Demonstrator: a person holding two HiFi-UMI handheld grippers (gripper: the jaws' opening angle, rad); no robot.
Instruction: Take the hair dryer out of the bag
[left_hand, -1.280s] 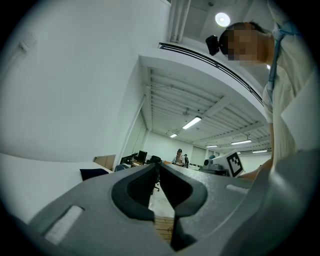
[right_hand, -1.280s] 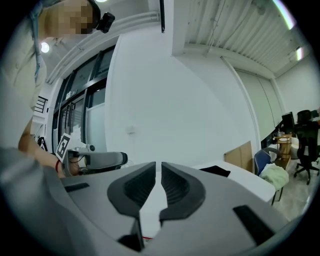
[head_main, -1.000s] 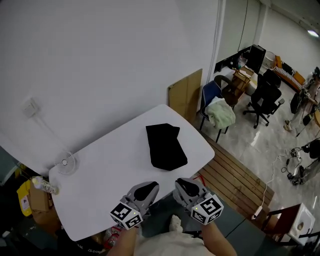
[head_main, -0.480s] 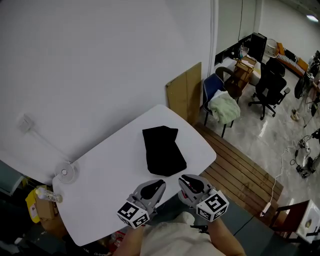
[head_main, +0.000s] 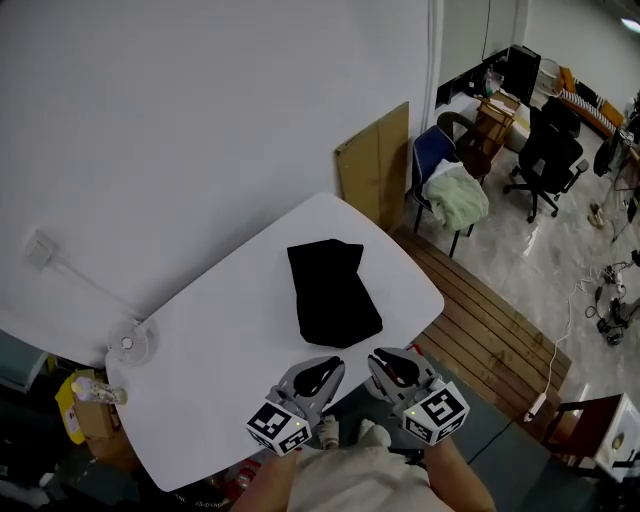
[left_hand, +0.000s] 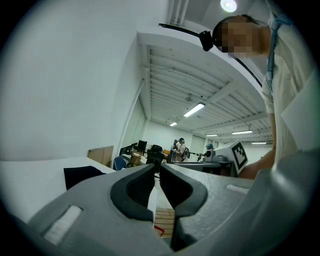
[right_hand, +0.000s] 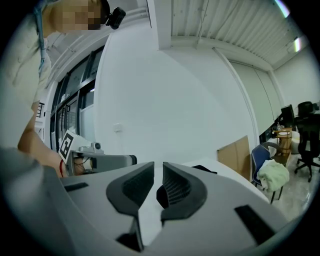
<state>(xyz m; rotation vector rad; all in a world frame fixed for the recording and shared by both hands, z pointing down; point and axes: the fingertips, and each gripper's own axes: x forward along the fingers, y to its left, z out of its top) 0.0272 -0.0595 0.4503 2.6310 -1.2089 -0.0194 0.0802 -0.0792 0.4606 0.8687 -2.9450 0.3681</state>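
A black bag (head_main: 333, 293) lies flat on the white table (head_main: 220, 350), closed, so no hair dryer shows. It also shows as a dark shape (left_hand: 82, 175) in the left gripper view and a sliver (right_hand: 205, 169) in the right gripper view. My left gripper (head_main: 326, 364) hovers at the table's near edge, just short of the bag, with its jaws (left_hand: 155, 167) together and empty. My right gripper (head_main: 392, 358) is beside it, off the table's near right corner. Its jaws (right_hand: 158, 167) have just been opening and stand a narrow slit apart, with nothing between them.
A small white fan (head_main: 128, 342) stands at the table's left end. A cardboard panel (head_main: 375, 165) leans on the wall behind the table. A blue chair with a green cloth (head_main: 455, 195) and a wooden platform (head_main: 490, 325) lie to the right.
Both grippers have edged forward and lower, a little nearer the bag's near end. The bag has not moved.
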